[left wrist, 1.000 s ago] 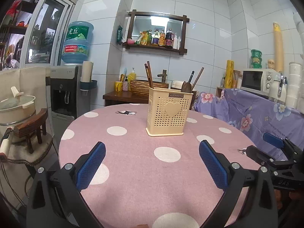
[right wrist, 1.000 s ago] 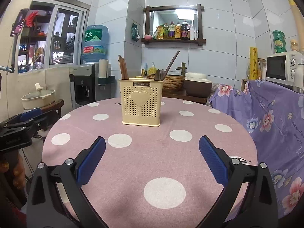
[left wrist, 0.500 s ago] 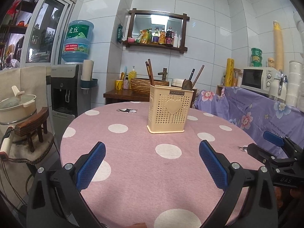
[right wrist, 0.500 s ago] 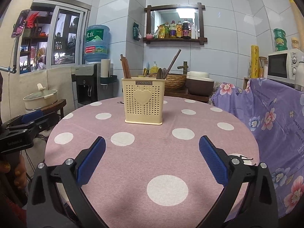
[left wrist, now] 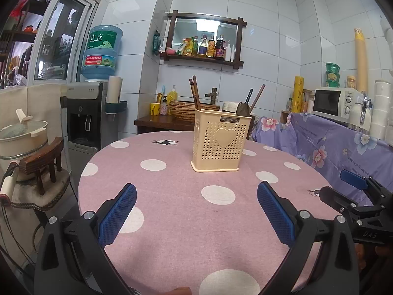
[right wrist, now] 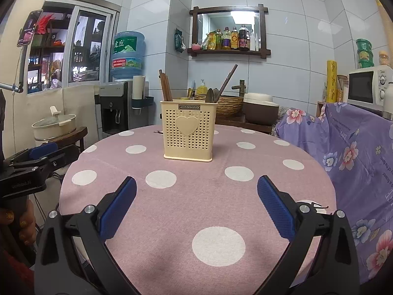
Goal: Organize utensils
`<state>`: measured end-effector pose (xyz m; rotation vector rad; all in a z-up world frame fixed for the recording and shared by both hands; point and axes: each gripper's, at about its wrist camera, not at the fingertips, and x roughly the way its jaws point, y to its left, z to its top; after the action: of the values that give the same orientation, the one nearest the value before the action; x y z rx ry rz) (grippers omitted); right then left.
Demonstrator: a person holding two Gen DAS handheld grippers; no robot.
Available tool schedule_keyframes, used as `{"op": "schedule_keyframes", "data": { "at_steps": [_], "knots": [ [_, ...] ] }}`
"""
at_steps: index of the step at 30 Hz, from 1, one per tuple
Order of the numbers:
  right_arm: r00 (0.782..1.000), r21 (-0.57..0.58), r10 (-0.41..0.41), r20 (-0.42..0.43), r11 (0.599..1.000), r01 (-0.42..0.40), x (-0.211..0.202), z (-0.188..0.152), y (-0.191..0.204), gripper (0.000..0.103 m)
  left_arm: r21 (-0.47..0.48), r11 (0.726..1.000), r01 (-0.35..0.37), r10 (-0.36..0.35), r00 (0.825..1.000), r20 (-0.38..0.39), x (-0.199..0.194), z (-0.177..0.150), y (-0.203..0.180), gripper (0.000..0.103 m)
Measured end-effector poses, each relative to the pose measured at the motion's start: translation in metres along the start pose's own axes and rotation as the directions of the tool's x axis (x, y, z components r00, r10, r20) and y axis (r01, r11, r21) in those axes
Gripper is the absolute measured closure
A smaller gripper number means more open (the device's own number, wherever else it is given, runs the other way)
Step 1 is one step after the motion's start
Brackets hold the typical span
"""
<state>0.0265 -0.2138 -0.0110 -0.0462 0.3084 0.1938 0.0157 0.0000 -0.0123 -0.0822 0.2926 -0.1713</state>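
Both grippers idle over the near edge of the round counter [left wrist: 186, 221], pink cloth with white dots. Left gripper [left wrist: 196, 211]: jaws spread wide, nothing between the blue pads [left wrist: 118, 213]. Right gripper [right wrist: 196, 209]: same, jaws wide apart and empty, seen from its own camera; from the left wrist view it shows at the right edge, just off the counter rim, side-on. A hand [right wrist: 23, 223] grips the left gripper's handle at the left edge of the right wrist view. Cream perforated utensil holder [left wrist: 219, 141], heart on the front, stands upright on the far half of the counter, well apart from both grippers. Its left compartment has brown chopsticks [left wrist: 195, 93] leaning slightly left; the right side has a dark spoon [left wrist: 242, 109] plus two more slanted handles, can't tell what they are. No loose utensils visible on the cloth. Background: water dispenser [left wrist: 84, 115] at left, microwave [left wrist: 337, 104] at right, wall shelf with bottles [left wrist: 203, 48] behind the holder.
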Motion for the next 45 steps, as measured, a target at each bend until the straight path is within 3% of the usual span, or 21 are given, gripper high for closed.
{"op": "schedule_keyframes", "data": {
  "at_steps": [45],
  "knots": [
    [1.000, 0.018, 0.022, -0.021, 1.000, -0.022, 0.0067, -0.0048, -0.0003, 0.006, 0.019, 1.000, -0.003, 0.003, 1.000, -0.009, 0.0007, -0.0017, -0.0039, 0.005]
  ]
}}
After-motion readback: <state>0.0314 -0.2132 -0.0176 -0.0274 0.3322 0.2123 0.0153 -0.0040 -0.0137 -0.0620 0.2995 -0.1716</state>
